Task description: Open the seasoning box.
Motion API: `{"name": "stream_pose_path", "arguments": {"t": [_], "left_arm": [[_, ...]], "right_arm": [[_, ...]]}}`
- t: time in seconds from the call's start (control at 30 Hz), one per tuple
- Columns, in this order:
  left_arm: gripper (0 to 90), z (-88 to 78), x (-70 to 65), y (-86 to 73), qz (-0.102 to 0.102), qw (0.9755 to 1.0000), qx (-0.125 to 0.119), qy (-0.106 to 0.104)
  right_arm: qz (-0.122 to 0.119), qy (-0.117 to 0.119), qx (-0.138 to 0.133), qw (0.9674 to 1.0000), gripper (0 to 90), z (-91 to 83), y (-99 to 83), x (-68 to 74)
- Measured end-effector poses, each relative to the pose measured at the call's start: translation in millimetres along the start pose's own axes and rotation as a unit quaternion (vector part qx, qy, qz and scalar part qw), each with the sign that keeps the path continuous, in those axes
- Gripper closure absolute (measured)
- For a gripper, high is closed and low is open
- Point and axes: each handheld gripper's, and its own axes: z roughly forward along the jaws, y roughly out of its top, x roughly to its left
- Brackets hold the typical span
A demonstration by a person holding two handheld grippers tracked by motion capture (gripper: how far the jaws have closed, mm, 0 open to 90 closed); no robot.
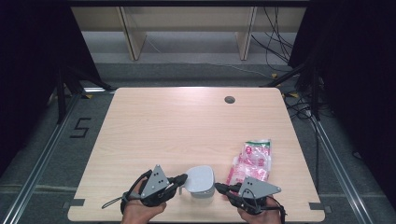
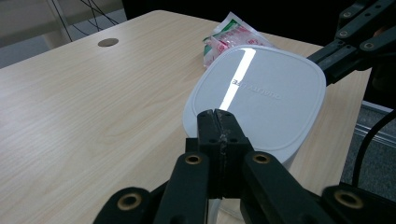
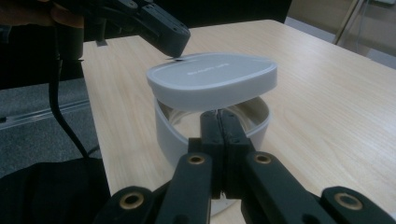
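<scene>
White box (image 1: 201, 181) sits at the near table edge, between the two grippers. Rounded-square tub with a matching lid (image 3: 212, 80); smooth matte plastic, thin-walled, looks light and fairly stiff. In the right gripper view the lid is lifted and tilted off the tub (image 3: 168, 135), with a gap open on the near side. Inside is too dark to read, maybe empty.

Left gripper (image 1: 181, 179) has its jaws fully together at the lid's edge; in its own view the tips (image 2: 218, 125) meet right at the rim. It seems to pinch a thin lip or tab there, can't confirm. Right gripper (image 1: 223, 188) also has its jaws pressed together, tips low against the tub wall (image 3: 218, 122), probably bracing or pinching the rim; not clear it holds anything.

Handling guess: slick plastic and little weight, so the tub will skid or tip if the lid is pulled without holding the base. Best hold is the lid's overhanging rim and the tub's upper wall. Not fragile, though thin walls may flex.

Further out: a crinkly clear packet (image 1: 251, 161) with pink and green print lies just beyond the right gripper, soft and floppy. Table (image 1: 177, 126) is pale wood laminate, with a round grommet (image 1: 229, 99) near the far edge.
</scene>
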Motion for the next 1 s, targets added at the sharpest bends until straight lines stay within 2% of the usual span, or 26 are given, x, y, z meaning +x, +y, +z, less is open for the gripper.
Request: {"name": "stream_pose_path", "arguments": {"t": [0.03, 0.1, 0.13, 0.17, 0.2, 0.23, 0.27, 0.33, 0.37, 0.43, 0.5, 0.57, 0.63, 0.67, 0.7, 0.77, 0.8, 0.9, 1.0], "left_arm": [[89.0, -0.2, 0.3, -0.5, -0.001, 1.0000, -0.001, -0.001], [85.3, -0.5, 2.2, -0.9, -0.009, 0.9999, -0.005, -0.007], [80.7, -2.5, 3.0, -0.7, -0.012, 0.9999, -0.001, -0.010], [75.6, -3.2, 3.4, -1.4, -0.018, 0.9996, -0.007, -0.019], [71.2, -5.4, 4.0, -2.2, -0.017, 0.9995, -0.008, -0.025], [65.1, -7.3, 4.2, -3.5, -0.021, 0.9993, -0.012, -0.027], [60.6, -11.3, 5.1, -4.6, -0.019, 0.9995, -0.008, -0.026], [56.5, -17.6, 6.8, -8.6, -0.021, 0.9993, -0.002, -0.031], [53.6, -20.1, 6.9, -11.8, -0.024, 0.9993, -0.005, -0.030], [45.2, -24.9, 7.4, -18.7, -0.026, 0.9995, -0.004, -0.018], [41.7, -29.1, 6.9, -26.4, -0.031, 0.9995, 0.001, -0.009], [37.4, -32.3, 6.9, -33.4, -0.035, 0.9994, 0.008, 0.002], [35.6, -33.4, 6.5, -40.5, -0.042, 0.9991, 0.010, 0.007], [35.4, -33.5, 6.6, -44.0, -0.041, 0.9990, 0.015, 0.005], [35.0, -33.2, 5.9, -47.1, -0.041, 0.9990, 0.019, 0.005], [34.0, -32.9, 4.6, -52.6, -0.043, 0.9988, 0.020, 0.011], [33.5, -32.6, 3.8, -54.7, -0.051, 0.9984, 0.019, 0.011], [33.3, -34.3, 3.5, -58.9, -0.050, 0.9982, 0.025, 0.022], [33.3, -34.8, 2.4, -62.2, -0.054, 0.9981, 0.022, 0.021]], "right_arm": [[-0.002, -0.006, -0.007, 1.0000, 90.0, 1.0, 0.1, 1.1], [-0.004, -0.001, -0.003, 1.0000, 90.0, 1.1, 1.4, 1.8], [-0.005, -0.004, -0.004, 1.0000, 90.0, 1.1, 2.0, 1.9], [0.005, -0.005, -0.001, 1.0000, 90.0, 0.9, 2.0, 3.5], [0.000, 0.004, -0.008, 1.0000, 90.0, 2.9, 2.8, 2.4], [-0.003, -0.002, -0.005, 1.0000, 90.0, 2.4, 3.7, 2.9], [0.003, -0.006, -0.011, 0.9999, 90.0, 3.7, 3.9, 4.3], [-0.003, 0.002, -0.004, 1.0000, 90.0, 5.1, 5.7, 4.9], [-0.009, 0.002, -0.008, 0.9999, 90.0, 6.6, 6.7, 5.2], [-0.006, 0.004, -0.010, 0.9999, 90.0, 7.7, 9.6, 7.5], [-0.012, 0.001, -0.015, 0.9998, 90.0, 9.1, 12.3, 9.3], [-0.011, 0.006, -0.009, 0.9999, 90.0, 9.9, 15.2, 11.6], [-0.016, 0.009, -0.017, 0.9997, 90.0, 12.3, 17.3, 12.6], [-0.011, 0.002, -0.015, 0.9998, 90.0, 12.3, 18.5, 13.7], [-0.017, 0.001, -0.021, 0.9996, 90.0, 13.7, 19.3, 14.0], [-0.019, 0.006, -0.020, 0.9996, 90.0, 14.8, 21.7, 15.1], [-0.016, 0.008, -0.020, 0.9996, 90.0, 15.5, 22.8, 16.3], [-0.021, 0.013, -0.020, 0.9995, 90.0, 18.9, 25.9, 19.3], [-0.028, 0.015, -0.026, 0.9992, 90.0, 24.8, 28.8, 22.7]]}}
